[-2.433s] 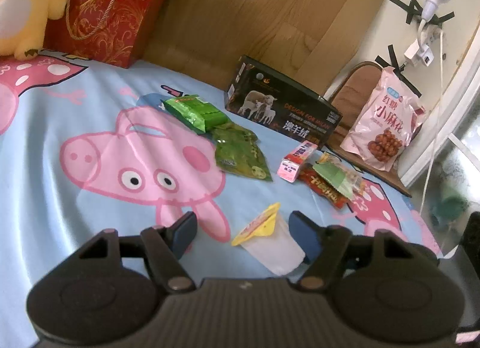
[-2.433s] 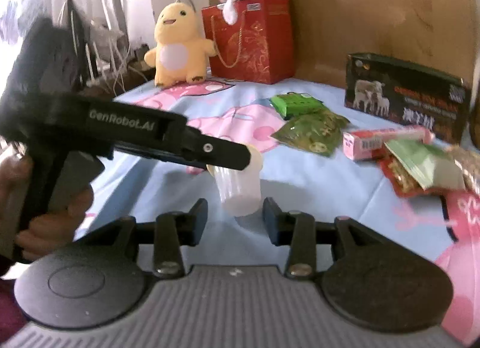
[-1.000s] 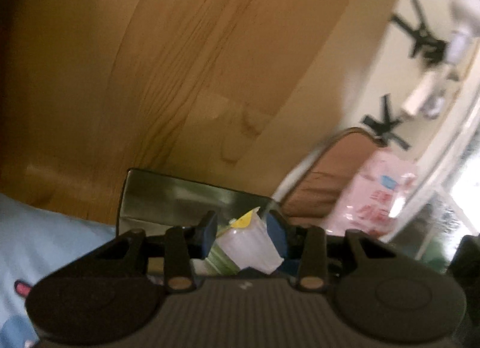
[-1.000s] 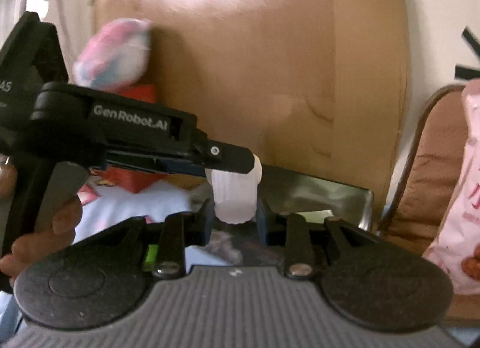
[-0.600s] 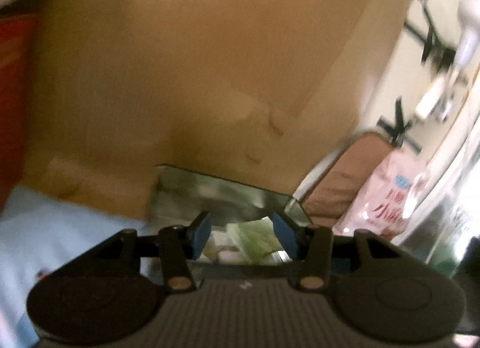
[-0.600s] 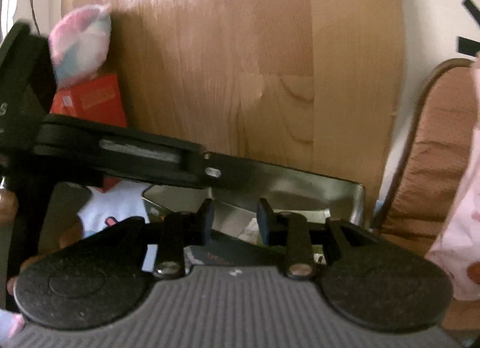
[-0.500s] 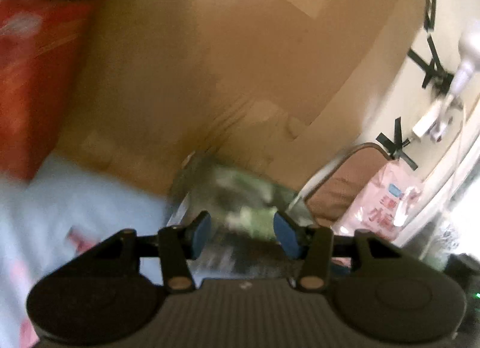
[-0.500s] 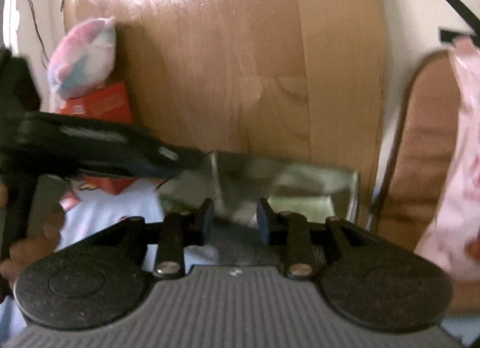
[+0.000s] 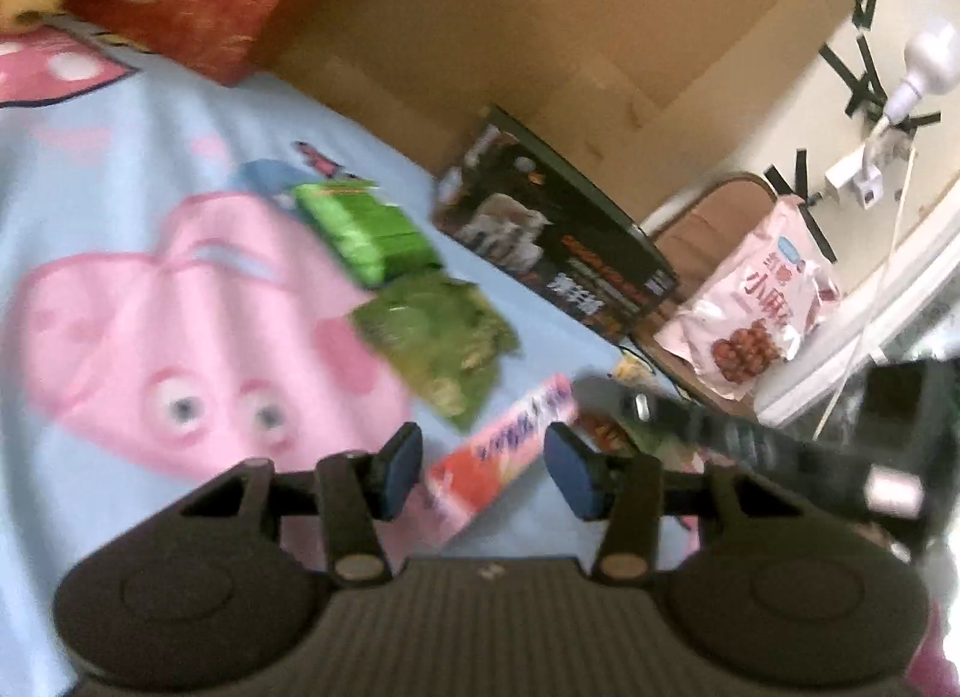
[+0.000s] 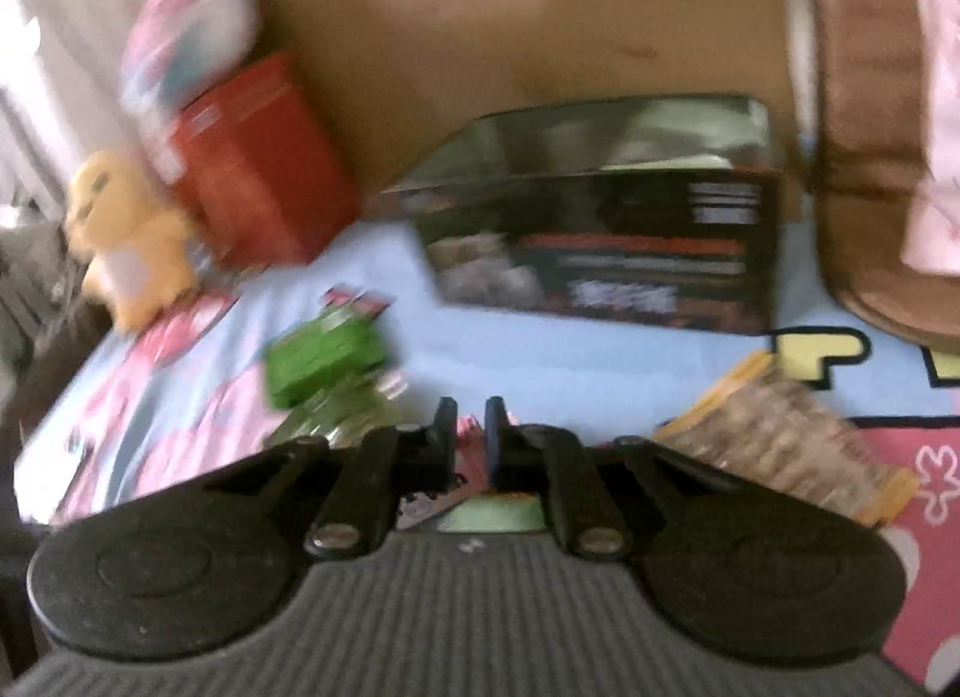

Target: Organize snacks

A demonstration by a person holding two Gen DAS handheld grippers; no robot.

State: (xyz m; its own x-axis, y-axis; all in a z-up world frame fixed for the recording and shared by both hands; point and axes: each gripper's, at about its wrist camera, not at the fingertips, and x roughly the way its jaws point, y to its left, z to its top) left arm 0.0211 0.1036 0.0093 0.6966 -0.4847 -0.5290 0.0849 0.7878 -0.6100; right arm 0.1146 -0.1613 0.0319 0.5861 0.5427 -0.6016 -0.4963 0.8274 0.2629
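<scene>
My left gripper [image 9: 480, 460] hovers low over the blue cartoon bedsheet [image 9: 120, 168]. Its jaws are closing, and the pink snack box [image 9: 504, 451] lies between the blue pads [image 9: 399, 457] without being pressed. Beyond it lie a green bag [image 9: 438, 337] and a green box [image 9: 360, 229]. The dark open carton [image 9: 552, 253] stands at the back by the wooden headboard. My right gripper [image 10: 469, 427] is shut with nothing seen clamped; the pink box edge and a green packet [image 10: 492, 514] show just behind its fingers. The picture is blurred.
A tan and yellow packet [image 10: 780, 439] lies to the right of the right gripper. A red gift bag [image 10: 258, 168] and a yellow plush toy [image 10: 126, 235] stand at the back left. A pink snack bag [image 9: 756, 307] rests on a brown chair [image 10: 870, 156].
Both views have swung down from the carton's open top to the bedsheet. The white cup has left both grippers. The right jaws have shut, and the left gripper now straddles the pink box.
</scene>
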